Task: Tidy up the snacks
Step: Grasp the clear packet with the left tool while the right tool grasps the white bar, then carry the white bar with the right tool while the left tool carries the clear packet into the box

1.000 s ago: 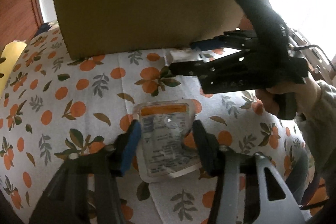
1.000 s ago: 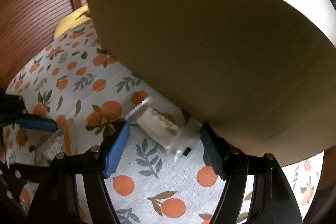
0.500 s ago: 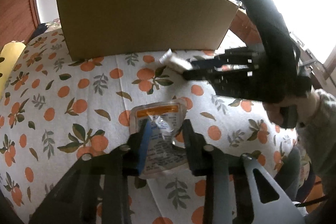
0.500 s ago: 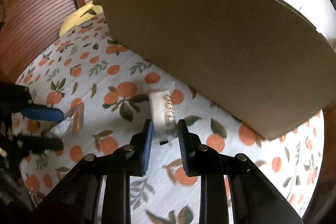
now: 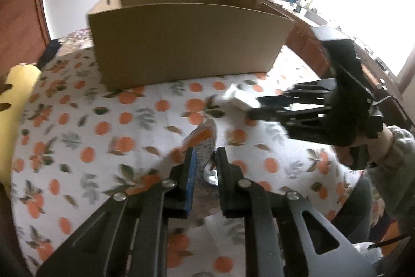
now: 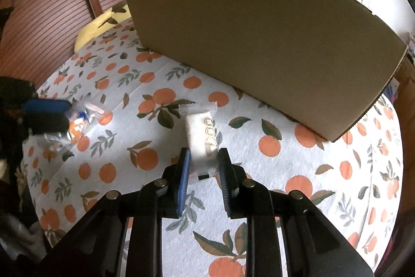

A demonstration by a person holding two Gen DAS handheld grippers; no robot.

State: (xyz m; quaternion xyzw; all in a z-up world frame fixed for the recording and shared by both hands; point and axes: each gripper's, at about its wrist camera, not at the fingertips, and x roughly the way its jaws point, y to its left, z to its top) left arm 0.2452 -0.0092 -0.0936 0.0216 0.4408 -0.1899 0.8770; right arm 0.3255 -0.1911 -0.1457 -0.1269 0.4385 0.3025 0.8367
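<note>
My left gripper (image 5: 205,160) is shut on a clear snack packet with an orange band (image 5: 203,142) and holds it tilted above the orange-print tablecloth (image 5: 103,129). My right gripper (image 6: 203,160) is shut on a white wrapped snack bar (image 6: 201,134) and holds it off the cloth. The right gripper (image 5: 255,107) with the bar's end (image 5: 234,98) also shows in the left wrist view. The left gripper (image 6: 66,114) with its packet (image 6: 80,122) shows in the right wrist view. An open cardboard box (image 5: 186,43) stands beyond both; its inside is hidden.
The box's long brown side (image 6: 259,48) fills the back of the right wrist view. A yellow cushion (image 5: 13,95) lies at the table's left edge. A wood slatted door (image 6: 52,4) stands behind. A cluttered sideboard (image 5: 311,17) lies by the bright window on the right.
Both grippers closed on their snacks and lifted them off the cloth. They pulled back and up from the box, so its open top now shows.
</note>
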